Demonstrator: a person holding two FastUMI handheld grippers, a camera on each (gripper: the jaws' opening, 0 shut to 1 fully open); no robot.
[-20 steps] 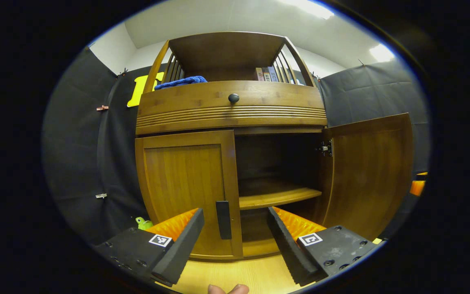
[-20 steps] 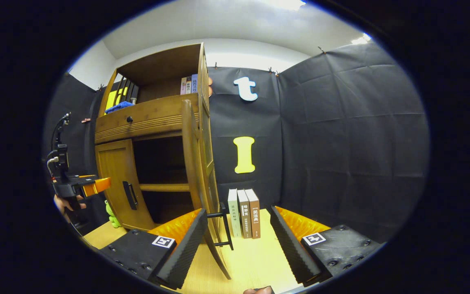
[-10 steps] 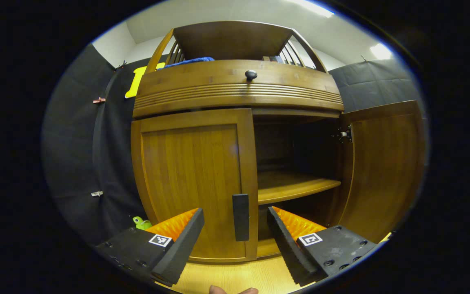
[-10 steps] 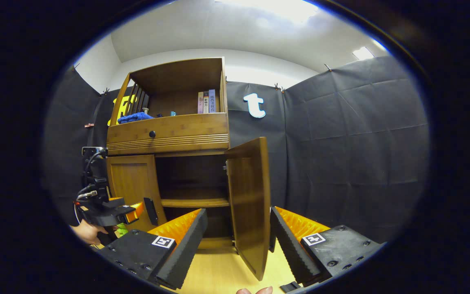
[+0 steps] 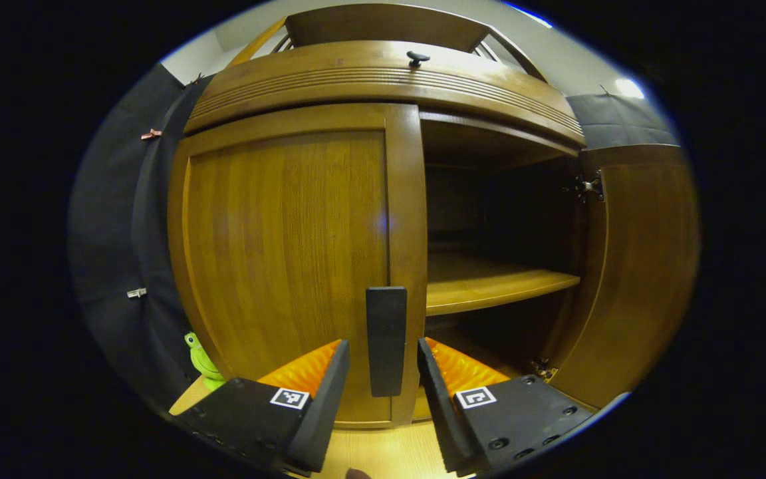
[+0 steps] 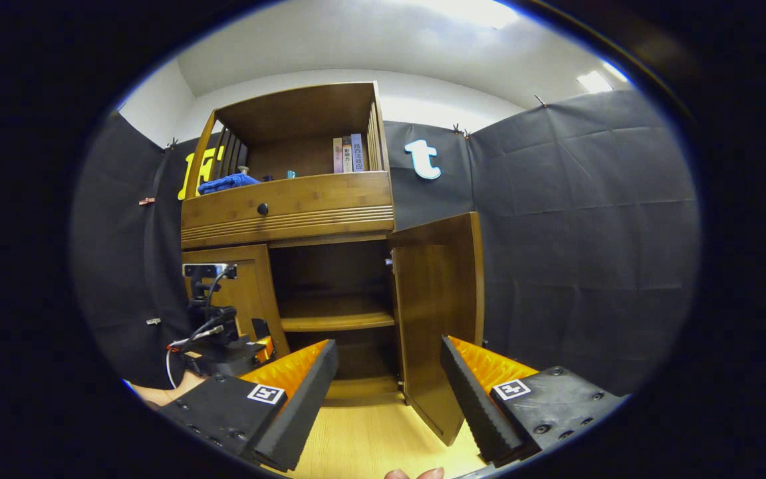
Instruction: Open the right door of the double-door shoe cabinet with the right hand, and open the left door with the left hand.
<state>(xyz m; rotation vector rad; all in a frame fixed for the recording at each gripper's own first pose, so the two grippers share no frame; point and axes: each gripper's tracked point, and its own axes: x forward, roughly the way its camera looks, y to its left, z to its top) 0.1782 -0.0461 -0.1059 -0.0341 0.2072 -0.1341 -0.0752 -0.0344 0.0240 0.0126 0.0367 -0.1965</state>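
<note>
a: where is the left gripper (image 5: 383, 389) now?

b: right up against the left door (image 5: 290, 259), which is closed. the black handle (image 5: 386, 339) stands upright between its two fingers, jaws narrowed around it with a sliver of gap on each side, so not pressing on it.

a: and the right door (image 6: 437, 313)?

b: swung out wide, just ahead of the right gripper (image 6: 388, 392) and a little to its right. that gripper is spread wide and holds nothing, hanging above the worktop (image 6: 363, 432).

a: what's inside the shoe cabinet (image 6: 290, 199)?

b: a bare wooden shelf (image 5: 489, 286), ahead and to the right of the left gripper.
</note>
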